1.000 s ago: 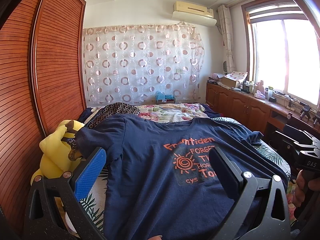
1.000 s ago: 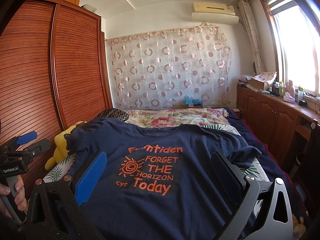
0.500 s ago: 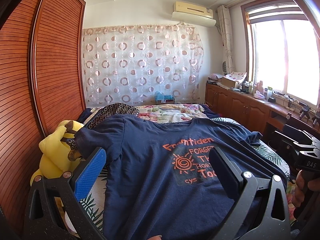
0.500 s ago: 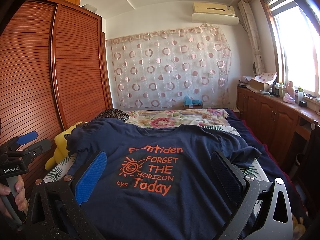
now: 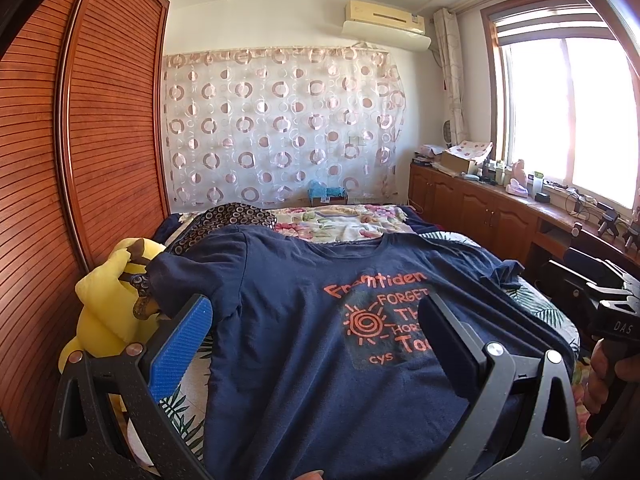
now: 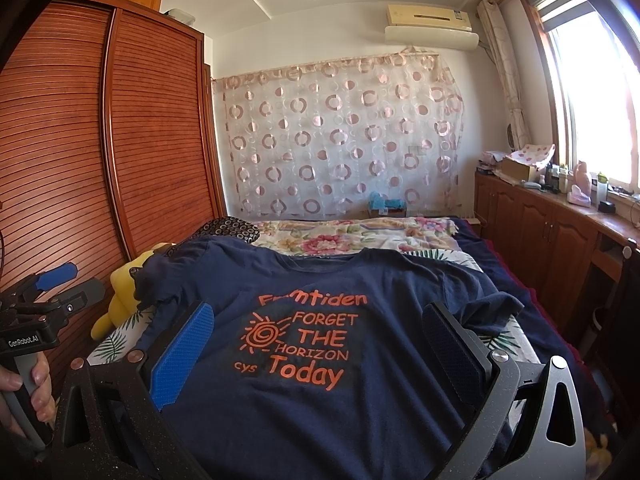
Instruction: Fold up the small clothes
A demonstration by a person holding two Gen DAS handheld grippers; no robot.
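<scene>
A navy T-shirt (image 5: 304,320) (image 6: 320,412) with an orange sun and lettering lies spread front-up on the bed, collar away from me. Its left sleeve drapes over a yellow plush toy; its right sleeve is bunched near the bed's right edge. My left gripper (image 5: 316,320) hovers open above the shirt's lower left part, nothing between its fingers. My right gripper (image 6: 318,328) hangs open over the lower middle of the shirt, its jaws wide either side of the print. Each gripper shows at the edge of the other's view, held by a hand.
A yellow plush toy (image 5: 108,316) sits at the bed's left edge against a wooden louvred wardrobe (image 5: 60,160). A floral quilt (image 6: 360,236) and patterned pillow (image 5: 236,216) lie beyond the collar. Wooden cabinets (image 5: 480,212) under the window run along the right.
</scene>
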